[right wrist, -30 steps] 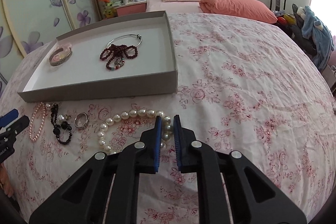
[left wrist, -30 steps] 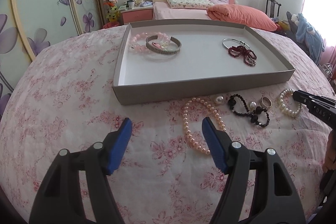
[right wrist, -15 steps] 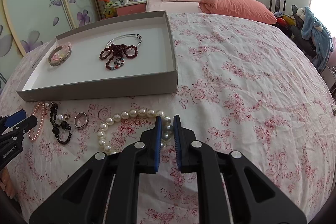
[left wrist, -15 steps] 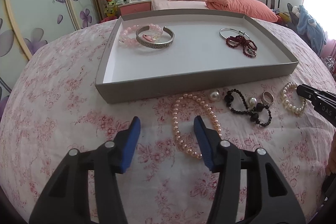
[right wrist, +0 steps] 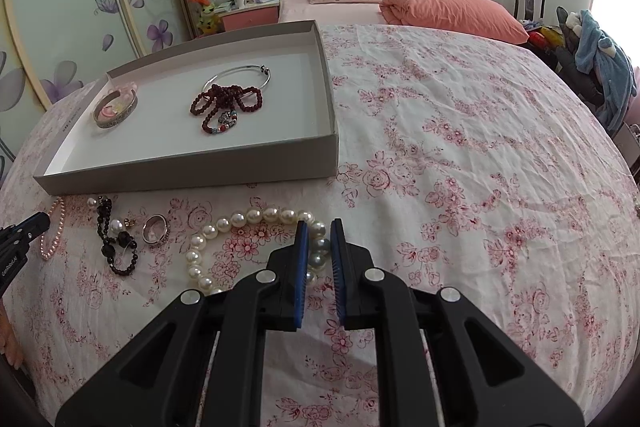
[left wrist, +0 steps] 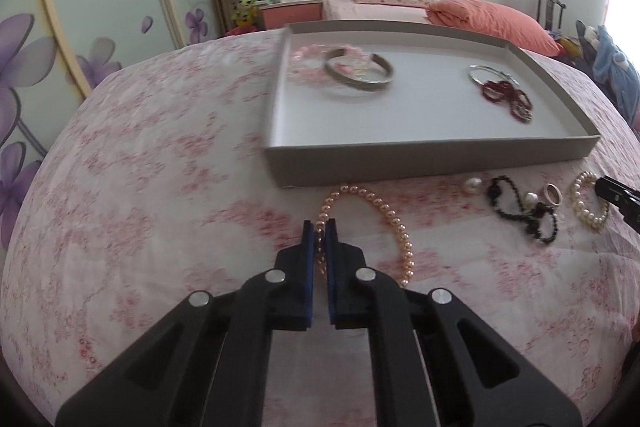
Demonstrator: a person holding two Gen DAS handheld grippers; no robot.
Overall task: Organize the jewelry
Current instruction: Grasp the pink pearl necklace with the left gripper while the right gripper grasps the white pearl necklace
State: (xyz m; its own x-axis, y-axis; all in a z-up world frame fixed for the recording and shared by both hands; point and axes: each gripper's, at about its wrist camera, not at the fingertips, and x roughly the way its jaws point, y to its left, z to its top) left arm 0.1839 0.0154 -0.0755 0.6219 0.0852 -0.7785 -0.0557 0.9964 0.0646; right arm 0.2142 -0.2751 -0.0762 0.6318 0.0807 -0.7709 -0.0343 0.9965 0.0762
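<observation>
The pink pearl strand (left wrist: 372, 219) lies looped on the floral bedspread (left wrist: 140, 207) just in front of the grey tray's (left wrist: 420, 159) near wall, and the left gripper (left wrist: 320, 231) has its blue pads nearly together on the strand's left run, beads showing in the thin gap between them. At about 3 o'clock from that loop, in the left wrist view, come a loose pearl (left wrist: 474, 184), a black bead bracelet (left wrist: 520, 215), a ring (left wrist: 553, 193) and then the white pearl bracelet (left wrist: 588, 203) at the far right edge. The right gripper (right wrist: 319, 233) sits over that white pearl bracelet (right wrist: 248, 231), its jaws a narrow way apart with two or three of the bracelet's pearls between the pads; whether they press on the pearls cannot be told. In the right wrist view the ring (right wrist: 155, 228) and black beads (right wrist: 114, 239) lie at 9 o'clock of the white pearls. Inside the tray (right wrist: 192, 171), a silver cuff (right wrist: 115, 109) with pink beads rests toward 10 o'clock, and a thin silver bangle (right wrist: 240, 79) touching a dark red bead bracelet (right wrist: 226, 105) lies toward 12 o'clock. Beyond the tray are a bed with an orange pillow (right wrist: 452, 13).
</observation>
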